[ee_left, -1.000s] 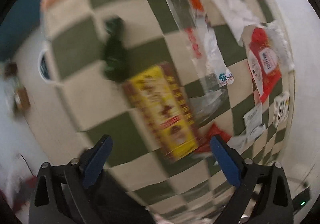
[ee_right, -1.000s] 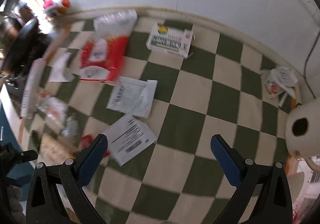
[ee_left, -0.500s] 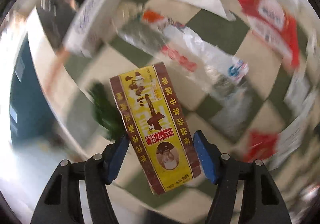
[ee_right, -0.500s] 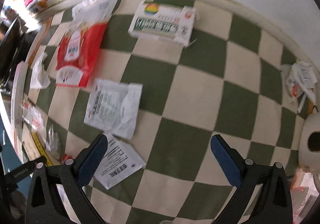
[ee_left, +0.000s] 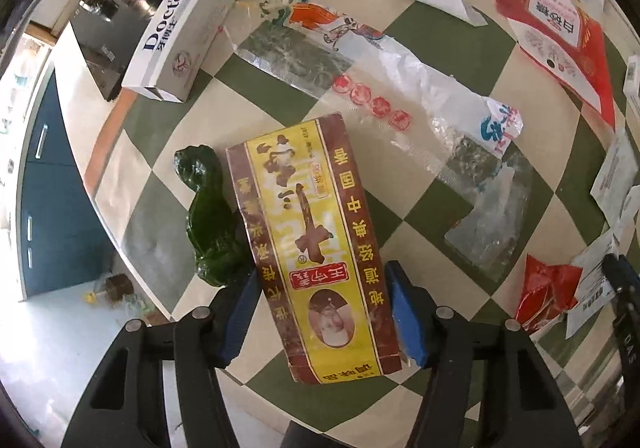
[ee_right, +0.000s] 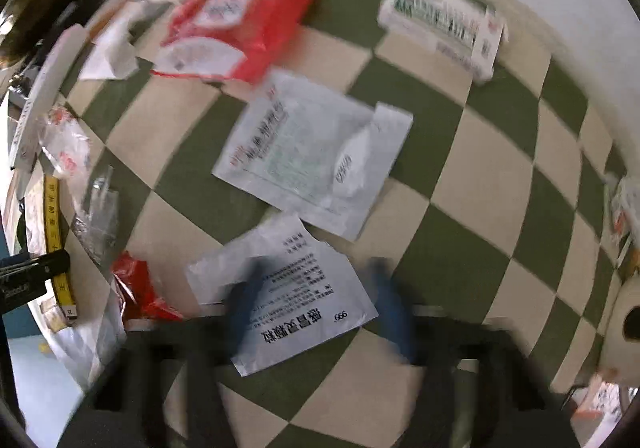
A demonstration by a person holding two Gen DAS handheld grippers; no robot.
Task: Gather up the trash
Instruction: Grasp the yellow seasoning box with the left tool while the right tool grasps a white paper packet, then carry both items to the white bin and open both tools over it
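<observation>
Near the desk's left edge, the left tongs (ee_left: pixel 322 314) pinch the yellow packet (ee_left: pixel 310 248) by its long sides (flat, light, likely crushable). Nearer the front edge, blurred right tongs (ee_right: pixel 316 308) straddle a white sachet (ee_right: pixel 282 288), limp and thin; whether they grip I cannot tell.

left gripper (ee_left: pixel 324 312) closed onto yellow packet (ee_left: pixel 308 252), right gripper (ee_right: pixel 316 312) narrowed

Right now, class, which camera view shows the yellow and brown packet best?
The left wrist view. The yellow and brown packet fills the centre, sharp, label readable, between the left gripper's blue pads. The right wrist view shows only a thin yellow strip of it at the far left edge, partly hidden by dark gripper hardware.
</observation>
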